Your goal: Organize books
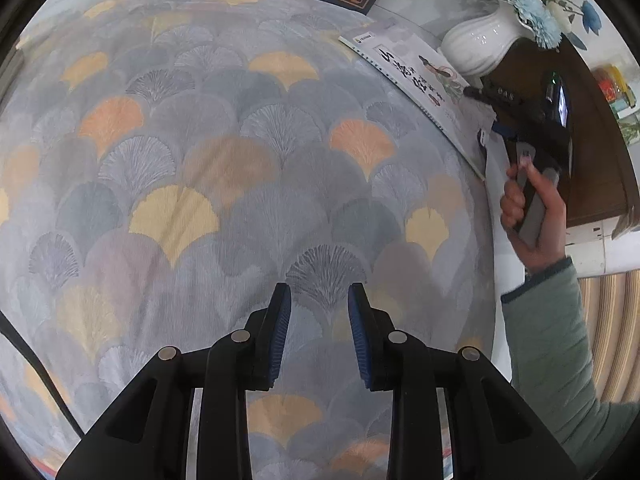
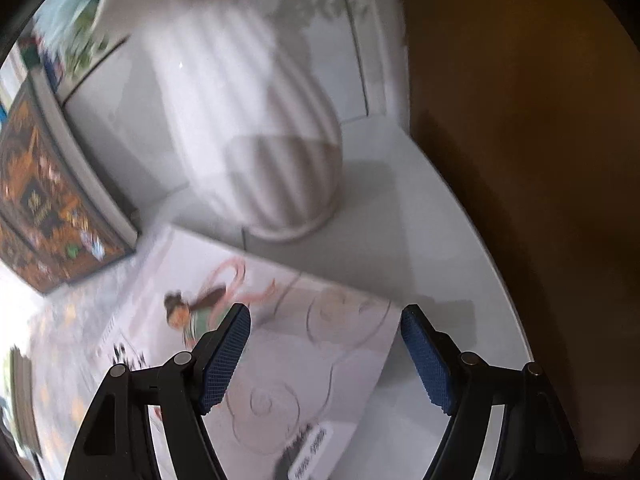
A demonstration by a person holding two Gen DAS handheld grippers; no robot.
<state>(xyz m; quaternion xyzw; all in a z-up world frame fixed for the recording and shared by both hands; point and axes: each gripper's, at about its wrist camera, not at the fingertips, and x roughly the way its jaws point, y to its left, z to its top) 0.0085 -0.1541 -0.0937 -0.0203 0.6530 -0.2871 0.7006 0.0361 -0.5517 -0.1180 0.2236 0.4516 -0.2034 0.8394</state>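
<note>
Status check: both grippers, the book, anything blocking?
Left gripper open, empty, over rug. Right gripper open above white book, no contact visible. White vase close behind book.

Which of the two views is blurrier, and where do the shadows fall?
Right wrist view: motion-blurred, the vase and book smeared, a striped shadow across the vase. Left wrist view: sharp, evenly lit, the rug pattern crisp, bent by the fisheye.

Matt woven rug (image 1: 240,140), glossy ribbed ceramic vase (image 1: 480,42), smooth paper book cover (image 1: 420,80), glossy white tabletop (image 2: 460,248)
</note>
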